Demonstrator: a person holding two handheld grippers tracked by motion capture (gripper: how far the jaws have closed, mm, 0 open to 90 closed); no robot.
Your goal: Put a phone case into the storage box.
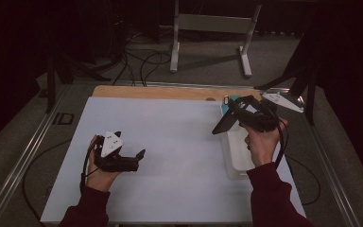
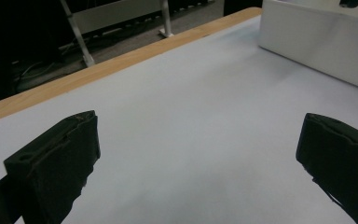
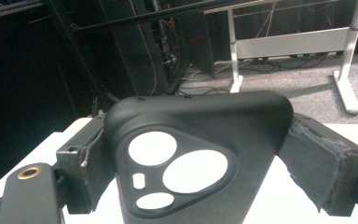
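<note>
Right gripper (image 1: 228, 120) clamps a black phone case with camera cutouts (image 3: 191, 163), lifted above the white plastic bin (image 1: 236, 151); placement pending. Left gripper (image 1: 134, 158) idle, jaws spread.

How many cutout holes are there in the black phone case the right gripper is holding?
4. On the phone case, two large round holes sit side by side, one small slot lies below the left one, and one oval lies near the bottom edge. More may be hidden lower.

- A white sheet (image 1: 170, 142) covers the tabletop.
- A light wooden table edge (image 1: 160, 91) runs along the far side.
- A white metal frame stand (image 1: 212, 28) stands on the grey carpet floor (image 1: 208, 66).
- Black cables (image 1: 142, 61) lie nearby.
</note>
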